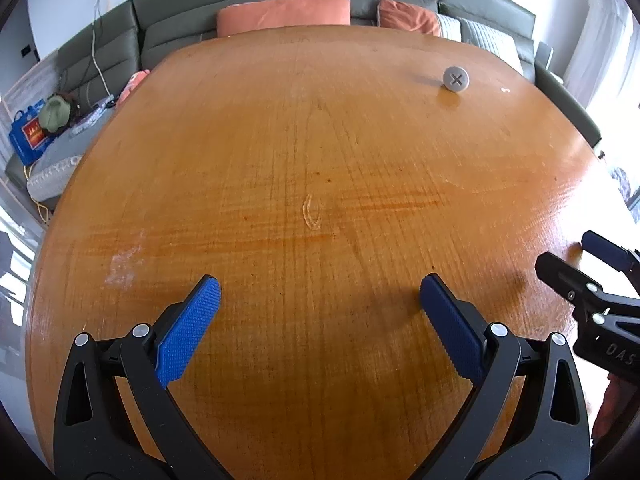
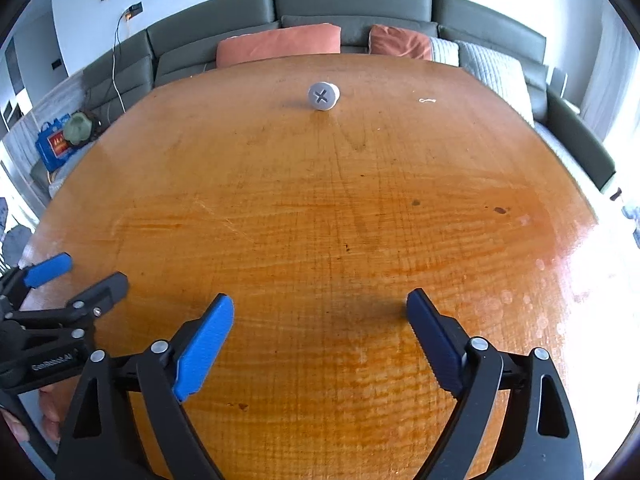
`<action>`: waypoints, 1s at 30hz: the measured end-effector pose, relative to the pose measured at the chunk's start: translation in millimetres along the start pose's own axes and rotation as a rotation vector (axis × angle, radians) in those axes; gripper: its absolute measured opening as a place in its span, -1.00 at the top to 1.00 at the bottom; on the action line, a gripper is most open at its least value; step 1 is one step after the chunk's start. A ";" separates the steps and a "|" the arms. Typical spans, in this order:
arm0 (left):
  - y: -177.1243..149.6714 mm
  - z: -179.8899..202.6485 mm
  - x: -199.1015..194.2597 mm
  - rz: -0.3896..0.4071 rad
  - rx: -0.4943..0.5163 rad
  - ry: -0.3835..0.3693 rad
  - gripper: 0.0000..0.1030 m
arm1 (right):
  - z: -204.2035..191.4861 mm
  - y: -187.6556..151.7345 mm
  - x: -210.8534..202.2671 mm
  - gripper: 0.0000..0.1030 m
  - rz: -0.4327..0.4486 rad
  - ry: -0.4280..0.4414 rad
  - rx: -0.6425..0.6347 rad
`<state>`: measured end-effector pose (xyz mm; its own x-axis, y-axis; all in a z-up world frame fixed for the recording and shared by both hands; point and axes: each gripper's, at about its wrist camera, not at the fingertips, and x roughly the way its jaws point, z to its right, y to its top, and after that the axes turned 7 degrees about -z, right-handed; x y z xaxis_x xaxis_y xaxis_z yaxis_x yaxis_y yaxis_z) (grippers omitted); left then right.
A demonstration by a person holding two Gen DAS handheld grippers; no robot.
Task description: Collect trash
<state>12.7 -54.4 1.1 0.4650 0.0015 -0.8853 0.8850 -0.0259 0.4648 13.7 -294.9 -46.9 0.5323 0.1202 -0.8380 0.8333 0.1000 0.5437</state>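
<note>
The left gripper (image 1: 320, 300) hovers low over the near part of the table (image 1: 304, 152), its blue pads (image 1: 188, 332) spread wide with nothing between them. Just to its right, the right gripper (image 2: 320, 320) hangs at about the same height, fingers likewise wide apart and empty; each shows at the edge of the other's view. Bare wood lies ahead of both, marked by a pale curved scratch (image 1: 313, 212) and a whitish smudge (image 1: 120, 268). Farther on, toward the far right part of the table, a grey disc (image 2: 323, 96) with a dark cross on its face stands on edge, well apart from both grippers. A small white scrap (image 2: 427, 100) lies to the right of it. Beyond the table runs a grey sofa (image 2: 352, 4) with orange cushions (image 2: 280, 46)
</note>
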 end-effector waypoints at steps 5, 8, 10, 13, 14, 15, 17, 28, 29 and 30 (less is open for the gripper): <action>-0.2 -1.4 0.2 0.005 0.001 -0.001 -0.88 | -3.0 -0.8 3.0 -0.93 -0.011 -0.014 -0.015; -0.3 -1.5 0.2 0.005 0.001 -0.001 -0.88 | -3.1 -0.5 2.8 -0.94 -0.017 -0.018 -0.008; -0.3 -1.5 0.2 0.005 0.001 -0.001 -0.88 | -4.8 -1.6 2.7 -0.94 -0.018 -0.023 -0.010; -0.3 -1.7 0.3 0.005 0.001 -0.001 -0.88 | -5.8 -3.3 2.0 -0.95 -0.018 -0.024 -0.010; -0.4 -1.7 0.2 0.005 0.001 -0.001 -0.88 | -5.8 -3.2 2.1 -0.95 -0.018 -0.024 -0.010; -0.3 -1.7 0.3 0.005 0.001 -0.001 -0.88 | -6.0 -3.3 2.0 -0.95 -0.018 -0.024 -0.010; 0.0 -1.9 0.5 0.005 0.001 -0.002 -0.88 | -5.8 -3.2 2.1 -0.95 -0.018 -0.025 -0.010; -0.4 -2.1 0.2 0.005 0.001 -0.002 -0.88 | -6.3 -3.2 2.4 -0.95 -0.018 -0.025 -0.010; -0.5 -2.1 0.1 0.005 0.001 -0.002 -0.88 | -6.2 -3.2 2.5 -0.95 -0.018 -0.025 -0.010; -0.3 -2.1 0.2 0.005 0.001 -0.002 -0.88 | -6.3 -3.2 2.4 -0.95 -0.018 -0.025 -0.010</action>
<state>12.5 -52.3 0.8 0.4695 -0.0004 -0.8829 0.8826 -0.0269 0.4694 11.4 -288.8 -50.4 0.5207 0.0940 -0.8485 0.8414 0.1121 0.5287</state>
